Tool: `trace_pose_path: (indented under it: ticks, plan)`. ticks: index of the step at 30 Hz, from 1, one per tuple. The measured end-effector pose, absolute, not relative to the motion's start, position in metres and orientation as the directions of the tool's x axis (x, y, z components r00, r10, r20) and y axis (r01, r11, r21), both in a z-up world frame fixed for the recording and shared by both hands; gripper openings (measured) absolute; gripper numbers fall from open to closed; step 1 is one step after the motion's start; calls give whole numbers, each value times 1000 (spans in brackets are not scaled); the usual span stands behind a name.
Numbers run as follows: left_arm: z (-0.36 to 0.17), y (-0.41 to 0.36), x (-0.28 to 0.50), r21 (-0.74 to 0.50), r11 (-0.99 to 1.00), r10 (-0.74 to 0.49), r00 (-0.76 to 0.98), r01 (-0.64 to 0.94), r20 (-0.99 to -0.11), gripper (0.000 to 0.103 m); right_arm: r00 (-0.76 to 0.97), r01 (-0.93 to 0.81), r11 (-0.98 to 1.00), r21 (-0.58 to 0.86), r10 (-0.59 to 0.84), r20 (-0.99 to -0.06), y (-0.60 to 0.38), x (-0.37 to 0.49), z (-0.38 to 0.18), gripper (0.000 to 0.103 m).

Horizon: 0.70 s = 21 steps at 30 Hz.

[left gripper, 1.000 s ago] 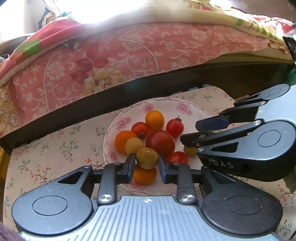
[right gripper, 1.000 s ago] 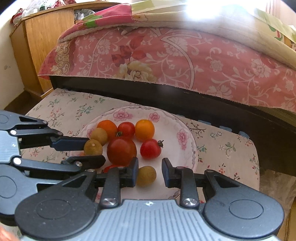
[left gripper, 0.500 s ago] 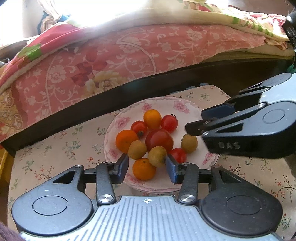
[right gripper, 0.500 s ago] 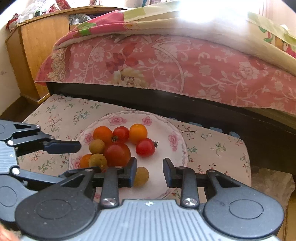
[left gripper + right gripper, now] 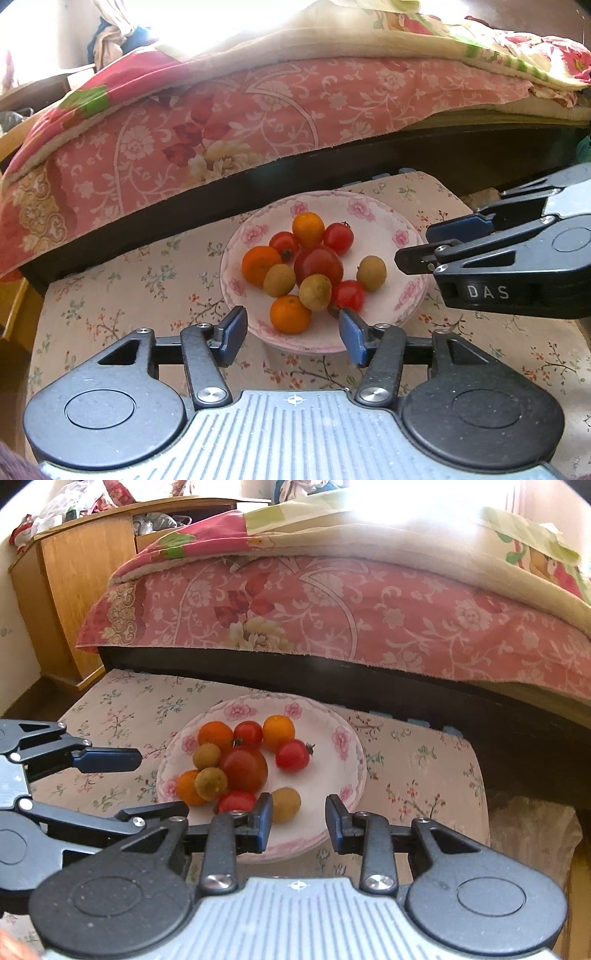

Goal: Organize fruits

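Change: both grippers are farther back from the plate than a second ago; the brown fruit once between the left fingers now lies free.
Left gripper (image 5: 291,338): jaws opening, nothing between them.
Right gripper (image 5: 299,821): narrow gap, empty; pads touch nothing.
Fruits: piled on the plate (image 5: 380,218), on the floral bench (image 5: 122,291) beside the bed (image 5: 258,110).
Lone fruit (image 5: 286,804): apart from the pile, ahead of and just left of the right gripper, which is nearer.
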<state>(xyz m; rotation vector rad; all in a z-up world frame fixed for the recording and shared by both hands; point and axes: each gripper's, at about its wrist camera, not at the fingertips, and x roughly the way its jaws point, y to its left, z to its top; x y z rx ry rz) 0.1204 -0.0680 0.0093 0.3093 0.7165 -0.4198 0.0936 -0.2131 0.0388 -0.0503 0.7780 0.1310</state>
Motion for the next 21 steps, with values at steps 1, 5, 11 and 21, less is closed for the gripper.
trace_pose_path:
  ticks: [1,5,11,21]
  plan:
    - [10,-68,118,130,874,-262,678,469,-687,64,703,-133,991,10,102,-704,-214,91,39,35]
    - [12,-68,112,132,875,-259,681,466,-685,69,701,-129,992,16,103,-706,-213,79,42,35]
    - [13,-68,101,125,879,-260,681,460,-684,70,698,-111,993,30,100,-709,-216,65,43,35]
    - [16,-66,84,134,887,-241,688,443,-685,78,694,-101,994,44,102,-713,-214,42,43,35]
